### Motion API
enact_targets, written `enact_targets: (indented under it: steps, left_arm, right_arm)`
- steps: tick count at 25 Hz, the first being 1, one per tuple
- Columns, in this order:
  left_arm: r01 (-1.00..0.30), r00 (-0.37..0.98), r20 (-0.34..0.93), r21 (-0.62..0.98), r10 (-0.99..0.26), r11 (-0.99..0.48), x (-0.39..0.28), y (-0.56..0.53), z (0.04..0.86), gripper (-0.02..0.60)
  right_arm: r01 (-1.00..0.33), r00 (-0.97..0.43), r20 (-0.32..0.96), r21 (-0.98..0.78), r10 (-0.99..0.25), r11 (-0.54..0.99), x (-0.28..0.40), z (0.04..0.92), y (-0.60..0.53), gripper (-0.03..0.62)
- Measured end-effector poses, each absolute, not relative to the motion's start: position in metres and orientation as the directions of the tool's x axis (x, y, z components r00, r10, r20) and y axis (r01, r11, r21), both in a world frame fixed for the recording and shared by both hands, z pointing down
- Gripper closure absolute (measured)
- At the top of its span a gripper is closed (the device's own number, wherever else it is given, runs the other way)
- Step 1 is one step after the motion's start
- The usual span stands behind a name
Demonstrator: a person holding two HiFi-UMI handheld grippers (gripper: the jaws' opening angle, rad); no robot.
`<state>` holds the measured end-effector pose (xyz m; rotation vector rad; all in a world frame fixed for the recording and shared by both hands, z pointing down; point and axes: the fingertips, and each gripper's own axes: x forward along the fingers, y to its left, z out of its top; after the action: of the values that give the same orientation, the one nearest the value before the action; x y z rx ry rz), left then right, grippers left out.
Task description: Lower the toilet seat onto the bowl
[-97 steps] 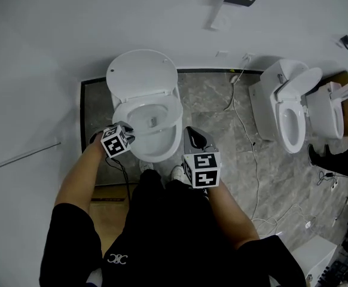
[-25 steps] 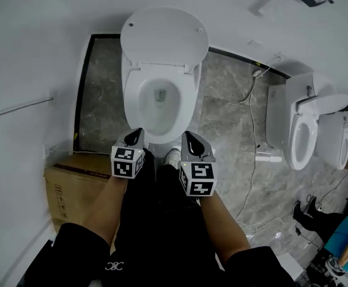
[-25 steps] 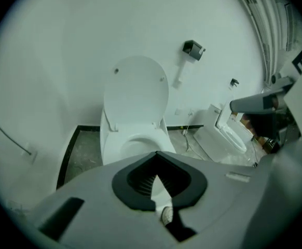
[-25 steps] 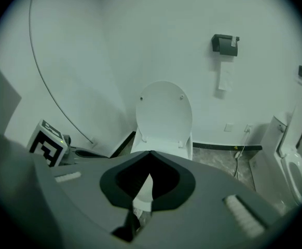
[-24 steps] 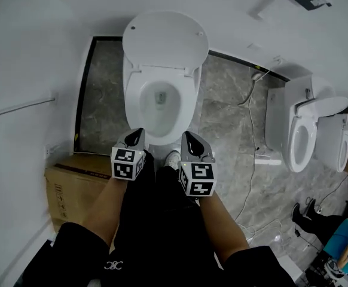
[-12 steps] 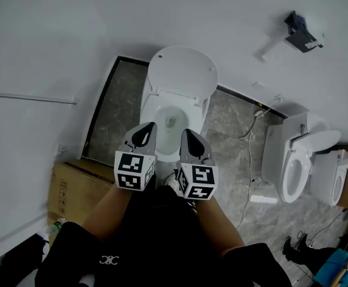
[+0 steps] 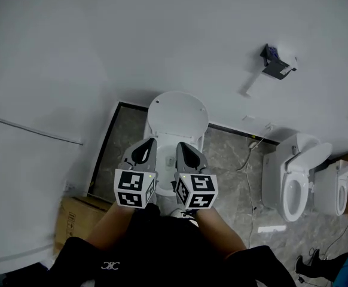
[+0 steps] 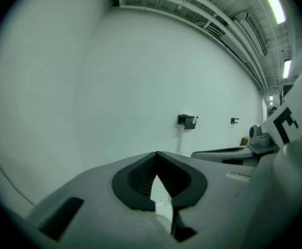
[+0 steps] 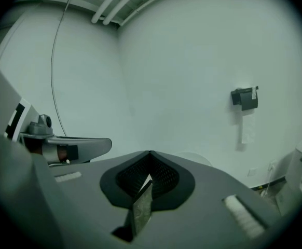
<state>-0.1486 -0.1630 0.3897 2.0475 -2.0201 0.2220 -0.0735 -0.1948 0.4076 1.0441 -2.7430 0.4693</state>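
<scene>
The white toilet stands against the wall, its lid (image 7: 178, 113) raised upright. A sliver of the seat and bowl (image 7: 165, 155) shows between the grippers; the rest is hidden behind them. My left gripper (image 7: 149, 142) (image 8: 156, 154) and right gripper (image 7: 180, 146) (image 9: 149, 153) are held side by side above the bowl, touching nothing. Both are shut with nothing between their jaws, and both point at the white wall. In the right gripper view the top of the lid (image 9: 197, 160) shows faintly past the jaws.
A second toilet (image 7: 290, 172) and a third one (image 7: 335, 187) stand to the right, with a cable (image 7: 251, 178) on the marble floor between. A cardboard box (image 7: 75, 217) sits at the lower left. A black dispenser (image 7: 275, 64) (image 9: 246, 98) hangs on the wall.
The view has tilted up towards the wall. Both grippers have risen and come closer together, and they now cover most of the bowl. The toilet looks smaller and farther away.
</scene>
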Motion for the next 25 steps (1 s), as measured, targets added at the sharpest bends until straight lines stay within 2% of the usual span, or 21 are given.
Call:
enact_targets:
  steps: [13, 25]
  left_arm:
    - [-0.997, 0.06, 0.214, 0.057, -0.975, -0.049, -0.143, -0.177, 0.349, 0.569]
    - [-0.996, 0.07, 0.216, 0.075, -0.974, -0.055, -0.15, -0.17, 0.355, 0.569]
  right_arm:
    - [-0.699, -0.715, 0.16, -0.14, -0.681, 0.701, -0.075, 0.349, -0.211, 0.588]
    - [-0.696, -0.718, 0.161, -0.135, -0.677, 0.705, -0.083, 0.354, -0.206, 0.588]
